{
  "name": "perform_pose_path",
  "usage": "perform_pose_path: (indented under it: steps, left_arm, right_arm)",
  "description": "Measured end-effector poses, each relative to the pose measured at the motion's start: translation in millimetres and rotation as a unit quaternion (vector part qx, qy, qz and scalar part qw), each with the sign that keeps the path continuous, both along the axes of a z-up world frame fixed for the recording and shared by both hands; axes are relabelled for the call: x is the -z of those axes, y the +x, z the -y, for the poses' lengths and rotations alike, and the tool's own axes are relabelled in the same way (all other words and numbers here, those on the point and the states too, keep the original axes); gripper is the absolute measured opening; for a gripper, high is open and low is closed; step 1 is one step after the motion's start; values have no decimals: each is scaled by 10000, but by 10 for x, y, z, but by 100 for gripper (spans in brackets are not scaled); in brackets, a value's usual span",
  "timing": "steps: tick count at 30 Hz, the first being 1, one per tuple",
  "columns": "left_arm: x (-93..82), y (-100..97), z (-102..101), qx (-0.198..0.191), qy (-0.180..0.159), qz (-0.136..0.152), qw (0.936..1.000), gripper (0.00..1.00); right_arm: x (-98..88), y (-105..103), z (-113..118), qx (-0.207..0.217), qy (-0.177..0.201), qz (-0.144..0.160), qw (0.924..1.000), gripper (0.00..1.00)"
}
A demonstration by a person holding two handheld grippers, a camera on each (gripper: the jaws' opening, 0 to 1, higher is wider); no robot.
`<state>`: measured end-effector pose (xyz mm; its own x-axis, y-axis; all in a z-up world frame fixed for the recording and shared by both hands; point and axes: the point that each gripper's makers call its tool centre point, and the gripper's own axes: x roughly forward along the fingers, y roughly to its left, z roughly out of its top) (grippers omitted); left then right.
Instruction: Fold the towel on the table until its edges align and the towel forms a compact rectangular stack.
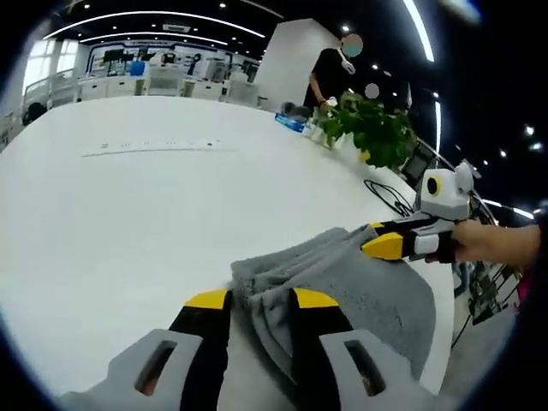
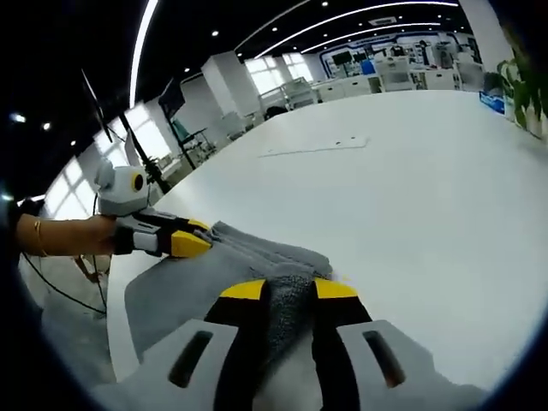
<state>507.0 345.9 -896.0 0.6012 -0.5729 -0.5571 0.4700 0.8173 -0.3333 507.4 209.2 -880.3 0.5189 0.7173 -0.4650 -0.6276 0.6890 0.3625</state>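
A grey towel lies bunched on the white table near its edge. My left gripper is shut on a corner fold of the towel, with cloth pinched between its yellow-tipped jaws. In the left gripper view the right gripper comes in from the right and grips the towel's far edge. In the right gripper view my right gripper is shut on a fold of the towel. The left gripper comes in from the left there, clamped on the towel's edge.
A green potted plant and a blue box stand at the table's far side, with a person in black behind them. Black cables lie near the table edge. Desks and monitors fill the background.
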Motion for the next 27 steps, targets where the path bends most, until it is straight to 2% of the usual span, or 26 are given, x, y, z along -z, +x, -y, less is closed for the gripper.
perform_pose_path:
  steps: [1, 3, 8, 10, 12, 13, 16, 18, 19, 20, 24, 25, 27]
  left_arm:
    - [-45, -17, -15, -44, -103, -13, 9999, 31]
    - [-141, -42, -47, -63, -118, 79, 9999, 34]
    - [-405, -100, -124, -5, 168, 480, 9987, 42]
    - [-463, -164, -105, 203, 281, 548, 9979, 44]
    - [-520, -313, -31, 652, 458, 636, 9948, 45]
    - [-528, -343, -16, 739, 501, 656, 9938, 46]
    - [-548, -557, 62, 1300, 911, 774, 9843, 46]
    - [-572, -636, 83, 1488, 1212, 914, 9772, 46]
    - [-623, -695, 143, 1647, 1269, 1079, 9722, 46]
    - [-646, -743, 184, 1738, 1262, 1123, 9702, 46]
    - [-627, -954, 308, 2089, 1384, 1078, 9621, 46]
    - [-599, -1024, 347, 2199, 1403, 1033, 9598, 46]
    - [-543, -1110, 387, 2349, 1433, 958, 9566, 45]
  right_arm:
    - [-25, -30, 33, 30, 5, -50, 10000, 24]
    - [-91, -36, 87, 14, -45, 121, 9999, 28]
    - [-247, -73, 233, -52, -196, 403, 9990, 31]
    - [-357, -112, 245, -286, -273, 685, 9969, 33]
    - [-446, -198, 237, -620, -410, 896, 9932, 33]
    - [-515, -271, 209, -816, -491, 1043, 9900, 34]
    - [-618, -460, 135, -1227, -572, 1227, 9832, 36]
    - [-623, -610, 86, -1483, -660, 1235, 9790, 36]
    - [-616, -670, 61, -1560, -671, 1219, 9779, 36]
    - [-604, -741, 35, -1678, -695, 1208, 9759, 36]
    - [-487, -1044, -54, -2220, -1012, 1208, 9622, 36]
    - [-442, -1119, -66, -2357, -1163, 1210, 9572, 36]
    - [-408, -1228, -108, -2512, -1247, 1224, 9520, 38]
